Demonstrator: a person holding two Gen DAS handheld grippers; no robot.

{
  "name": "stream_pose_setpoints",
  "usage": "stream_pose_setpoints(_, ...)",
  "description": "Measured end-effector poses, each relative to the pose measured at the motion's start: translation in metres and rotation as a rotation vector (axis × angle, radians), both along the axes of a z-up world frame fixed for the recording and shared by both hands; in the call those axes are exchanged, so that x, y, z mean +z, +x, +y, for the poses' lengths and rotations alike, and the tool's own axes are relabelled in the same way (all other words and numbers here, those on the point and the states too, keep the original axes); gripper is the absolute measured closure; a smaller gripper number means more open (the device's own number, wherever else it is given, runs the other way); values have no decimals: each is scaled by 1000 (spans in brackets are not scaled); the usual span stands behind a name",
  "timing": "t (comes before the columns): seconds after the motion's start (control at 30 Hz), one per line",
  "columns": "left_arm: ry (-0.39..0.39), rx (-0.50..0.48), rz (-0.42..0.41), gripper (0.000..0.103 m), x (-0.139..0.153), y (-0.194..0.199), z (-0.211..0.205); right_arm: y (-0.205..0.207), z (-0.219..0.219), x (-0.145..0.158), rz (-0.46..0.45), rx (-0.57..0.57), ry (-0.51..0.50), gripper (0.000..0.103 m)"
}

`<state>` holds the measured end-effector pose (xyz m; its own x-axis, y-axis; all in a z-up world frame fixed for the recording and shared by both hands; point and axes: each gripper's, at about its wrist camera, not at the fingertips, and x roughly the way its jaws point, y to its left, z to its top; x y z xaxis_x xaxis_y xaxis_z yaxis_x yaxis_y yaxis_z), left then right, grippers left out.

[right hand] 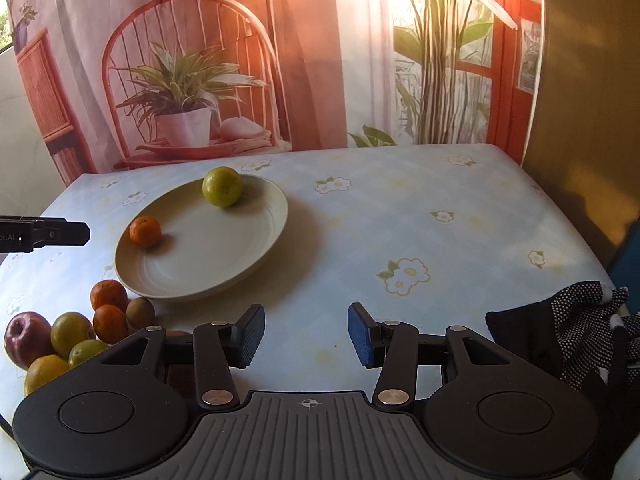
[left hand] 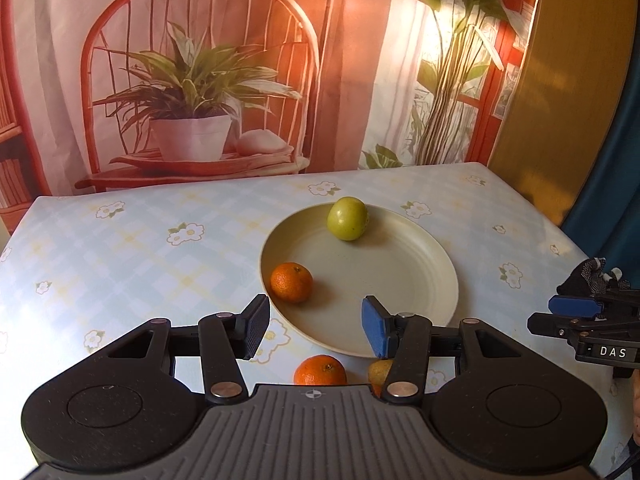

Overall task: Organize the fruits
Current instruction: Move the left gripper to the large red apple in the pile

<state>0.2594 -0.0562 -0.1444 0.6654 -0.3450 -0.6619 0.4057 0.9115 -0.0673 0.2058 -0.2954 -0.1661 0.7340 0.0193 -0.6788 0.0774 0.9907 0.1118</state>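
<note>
Both tools empty, jaws part-open with nothing between the pads. Left tool hangs over the plate near rim; right tool over bare surface, clear of the fruit. On the plate: green fruit at 12 o'clock, mandarin at 9 o'clock, spaced apart, probably so neither gets knocked. Unsorted pile sits just off the rim at 7 o'clock: apple, mandarins, yellow-green fruit. Plate centre free, likely for those. Dotted glove lies at 3 o'clock.
</note>
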Motion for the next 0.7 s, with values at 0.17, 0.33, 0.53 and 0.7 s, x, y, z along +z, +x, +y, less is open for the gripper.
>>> stream_pose_setpoints(0.17,-7,-48,12,49,-4,-10,-6,-12,7,-5,35,35,-21,60)
stream_pose_setpoints(0.33,-14,-108,22,49,-8,-19,-14,-19,10,-14,79,60,-6,60)
stream_pose_setpoints(0.53,-14,-208,31,49,-12,-32,-29,-25,17,-21,132,108,-4,60)
stream_pose_setpoints(0.7,-14,-280,31,49,-16,-42,-40,-27,21,-23,146,136,4,59)
